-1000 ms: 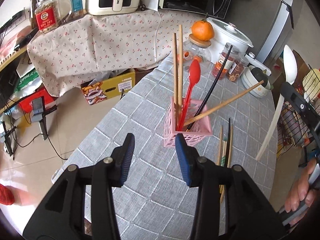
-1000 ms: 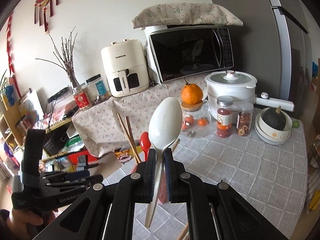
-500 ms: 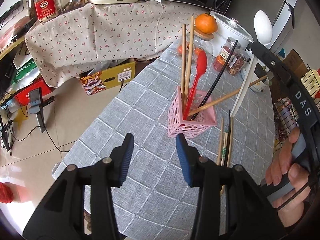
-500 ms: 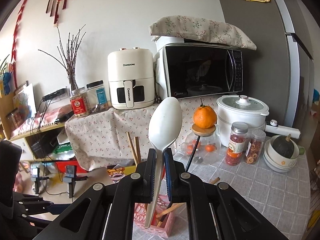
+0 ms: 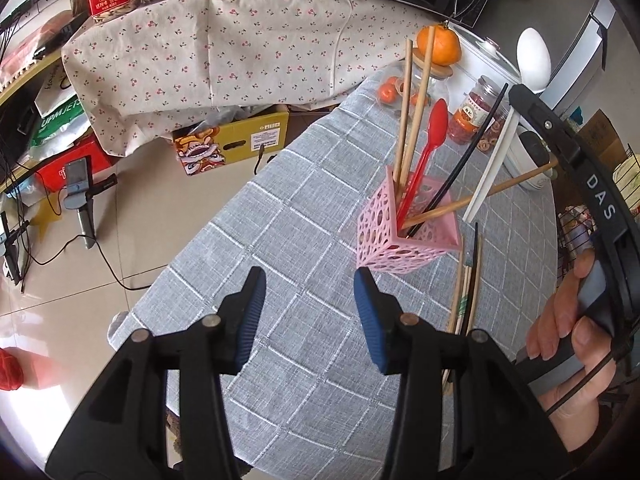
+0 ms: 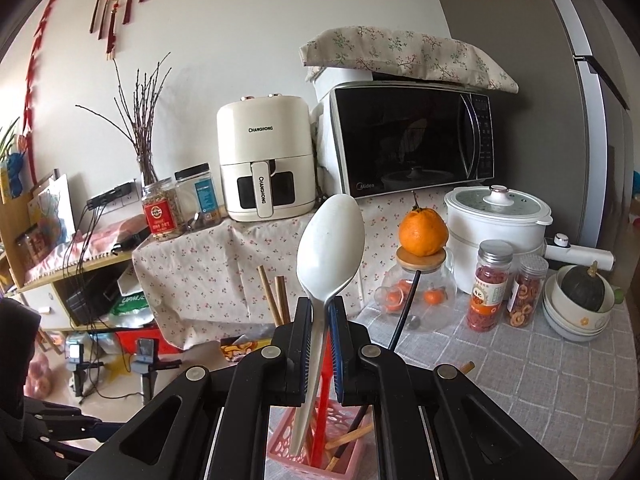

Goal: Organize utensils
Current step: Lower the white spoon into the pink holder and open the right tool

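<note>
My right gripper (image 6: 320, 308) is shut on the neck of a white spoon (image 6: 332, 240), bowl up. The spoon's handle (image 5: 492, 164) slants down, and its end hangs just over the right rim of the pink perforated holder (image 5: 384, 236). The holder stands on the grey checked tablecloth (image 5: 288, 240). It holds a red spoon (image 5: 434, 132), wooden chopsticks and a black one. Several loose chopsticks (image 5: 466, 292) lie on the cloth right of the holder. My left gripper (image 5: 308, 276) hovers open and empty over the cloth, in front of the holder.
Behind the holder stand a glass jar topped with an orange (image 6: 422, 232), two spice jars (image 6: 490, 288), a white cooker (image 6: 496, 224) and stacked bowls with a squash (image 6: 580, 300). The table's edge (image 5: 160, 280) drops to the floor at left. A hand (image 5: 560, 340) grips the right gripper's handle.
The right gripper has carried the white spoon from the table's right side in over the pink holder. The left gripper has drifted slightly and stays open.
</note>
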